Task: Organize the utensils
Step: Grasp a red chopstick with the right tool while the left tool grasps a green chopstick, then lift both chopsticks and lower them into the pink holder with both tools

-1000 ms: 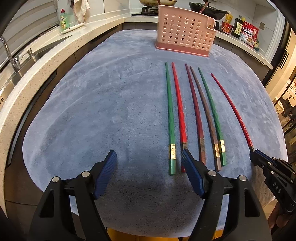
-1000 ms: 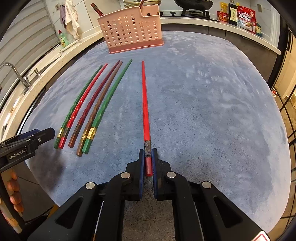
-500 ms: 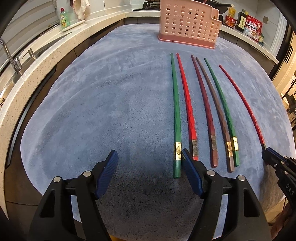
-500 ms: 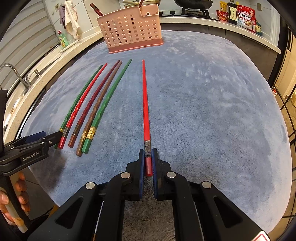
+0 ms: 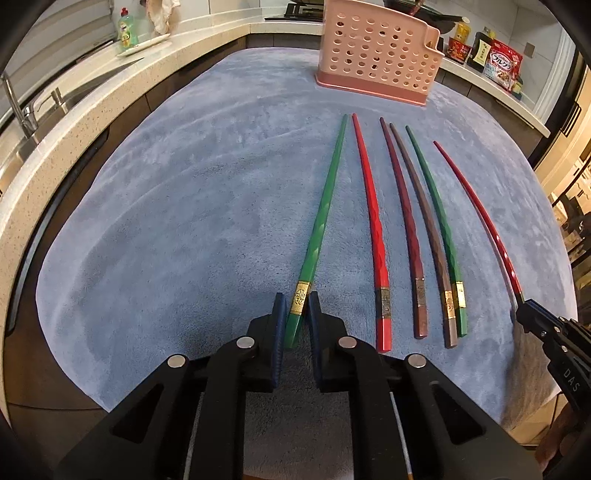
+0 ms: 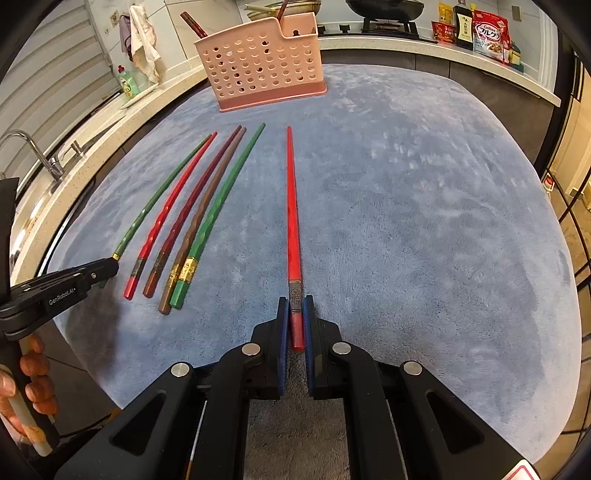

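Note:
Several long chopsticks lie side by side on a blue-grey mat (image 5: 166, 221). My left gripper (image 5: 296, 314) is shut on the thick end of the leftmost green chopstick (image 5: 325, 206). My right gripper (image 6: 295, 314) is shut on the thick end of a red chopstick (image 6: 292, 206) that lies apart, right of the others. Between them lie a red chopstick (image 5: 373, 229), a dark red one (image 5: 404, 229), a brown one (image 5: 424, 221) and a second green one (image 5: 439, 221). A pink perforated holder (image 5: 376, 62) stands at the far end of the mat, also in the right wrist view (image 6: 262, 66), with utensils in it.
A stone counter with a sink and tap (image 5: 22, 118) runs along the left. A dish soap bottle (image 5: 127, 29) stands on it. Food packets (image 5: 502, 66) stand on the counter at the far right. A stove with pans (image 6: 384, 14) is behind the holder.
My left gripper was wide open beside the green chopstick; it has shifted right and shut on that chopstick's thick end. My right gripper has stayed shut on the red chopstick.

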Action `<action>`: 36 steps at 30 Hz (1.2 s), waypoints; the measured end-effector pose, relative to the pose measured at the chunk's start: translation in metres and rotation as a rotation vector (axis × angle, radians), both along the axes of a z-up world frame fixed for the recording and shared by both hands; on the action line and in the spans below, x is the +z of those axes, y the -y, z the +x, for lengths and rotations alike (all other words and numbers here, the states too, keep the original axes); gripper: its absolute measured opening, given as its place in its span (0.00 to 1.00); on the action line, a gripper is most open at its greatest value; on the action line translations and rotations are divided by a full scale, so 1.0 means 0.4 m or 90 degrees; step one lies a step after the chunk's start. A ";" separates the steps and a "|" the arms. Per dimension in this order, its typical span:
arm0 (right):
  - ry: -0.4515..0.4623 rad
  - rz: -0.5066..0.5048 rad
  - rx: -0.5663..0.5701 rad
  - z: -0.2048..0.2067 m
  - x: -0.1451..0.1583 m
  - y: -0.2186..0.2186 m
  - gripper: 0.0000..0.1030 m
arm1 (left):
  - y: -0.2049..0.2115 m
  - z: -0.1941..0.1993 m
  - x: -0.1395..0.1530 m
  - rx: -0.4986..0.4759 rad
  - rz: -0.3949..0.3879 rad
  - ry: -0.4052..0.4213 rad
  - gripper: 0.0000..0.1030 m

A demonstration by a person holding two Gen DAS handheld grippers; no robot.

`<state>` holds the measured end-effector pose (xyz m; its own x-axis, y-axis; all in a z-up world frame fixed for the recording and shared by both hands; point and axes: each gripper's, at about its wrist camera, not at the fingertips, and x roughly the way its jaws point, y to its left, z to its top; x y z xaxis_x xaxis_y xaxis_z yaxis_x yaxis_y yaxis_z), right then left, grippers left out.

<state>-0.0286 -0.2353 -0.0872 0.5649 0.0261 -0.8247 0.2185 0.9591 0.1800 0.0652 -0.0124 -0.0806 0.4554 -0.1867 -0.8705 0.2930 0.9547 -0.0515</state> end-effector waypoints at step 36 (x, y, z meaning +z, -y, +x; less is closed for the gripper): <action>0.256 -0.016 -0.056 0.142 0.470 0.182 0.07 | 0.010 0.183 0.448 0.015 -0.100 0.182 0.07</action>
